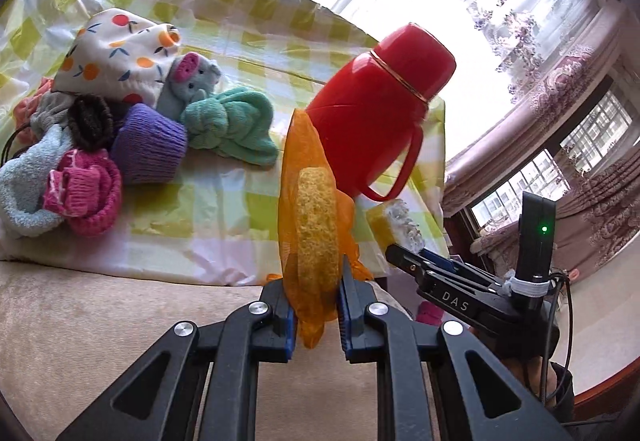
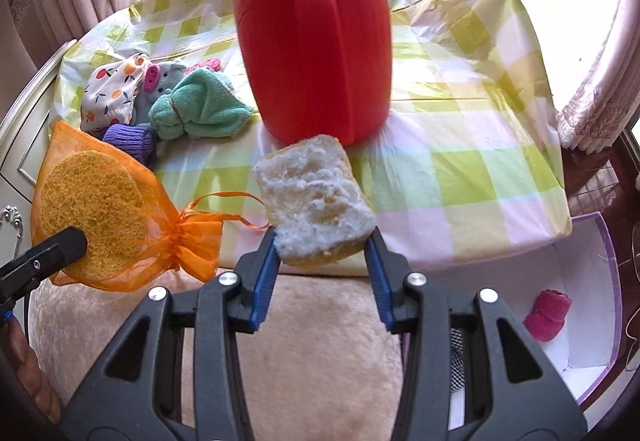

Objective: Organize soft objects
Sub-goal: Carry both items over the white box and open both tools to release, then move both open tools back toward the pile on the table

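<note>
The left gripper (image 1: pixel 316 305) is clamped on something between its fingers, level, pointing forward. Just to its right, the right gripper (image 2: pixel 322 245) grips too, jaws wider apart.

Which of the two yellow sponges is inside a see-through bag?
The round sponge held by the left claw sits inside the orange mesh bag. The blocky sponge in the right claw is bare, with a fuzzy white top.

The letters "DAS" appear in white on the black body of the right gripper (image 1: pixel 404 261), lower right of the left wrist view. No other text is legible.
</note>
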